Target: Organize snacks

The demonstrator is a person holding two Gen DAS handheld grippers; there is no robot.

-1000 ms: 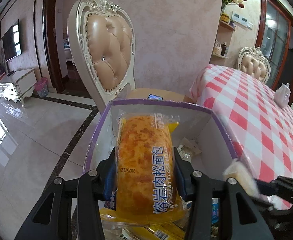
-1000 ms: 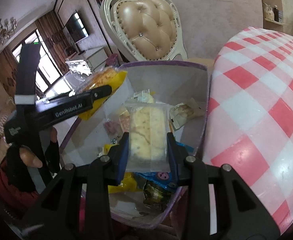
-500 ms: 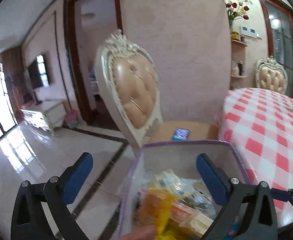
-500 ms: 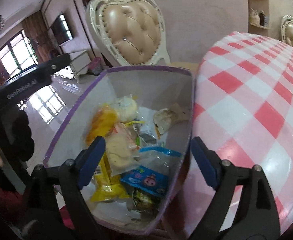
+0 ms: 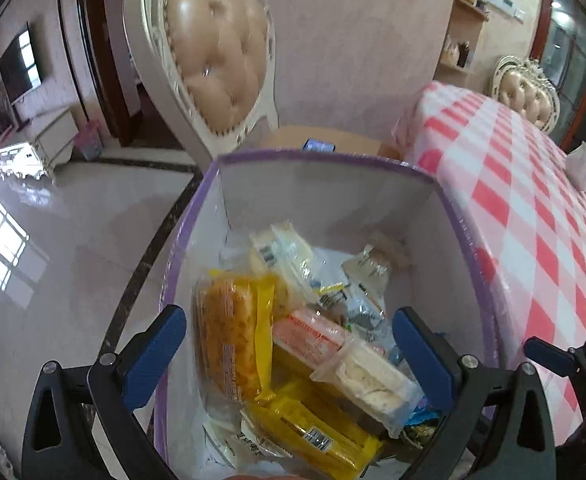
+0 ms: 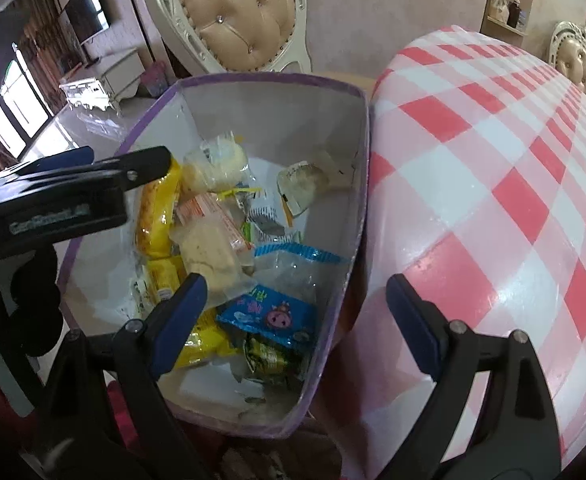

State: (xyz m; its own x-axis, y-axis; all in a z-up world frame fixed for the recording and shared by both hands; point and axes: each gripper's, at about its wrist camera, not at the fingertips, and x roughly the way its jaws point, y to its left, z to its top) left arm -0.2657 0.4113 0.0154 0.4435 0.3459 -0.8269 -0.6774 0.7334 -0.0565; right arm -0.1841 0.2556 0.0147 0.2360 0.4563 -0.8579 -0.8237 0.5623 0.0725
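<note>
A white box with a purple rim (image 5: 313, 156) (image 6: 269, 76) holds several wrapped snacks. The orange meat-floss bread pack (image 5: 229, 344) (image 6: 155, 216) lies along its left side. A pale cake in clear wrap (image 5: 369, 380) (image 6: 209, 256) rests on the pile beside it. My left gripper (image 5: 289, 320) hangs wide open above the pile and touches none of the packs. My right gripper (image 6: 297, 284) hovers over the box's right wall, its jaws opening with no pack pressed between them. A blue pig-print pack (image 6: 269, 314) lies below it.
A table with a red-and-white check cloth (image 5: 533, 200) (image 6: 493, 160) touches the box's right side. A cream padded chair (image 5: 209, 60) (image 6: 241, 12) stands behind the box, with a phone (image 5: 319, 145) on its seat. Glossy floor spreads to the left.
The left gripper let go of the orange bread pack and the right one released the pale cake. Both packs now lie in the box, and both sets of jaws stand wide apart.
</note>
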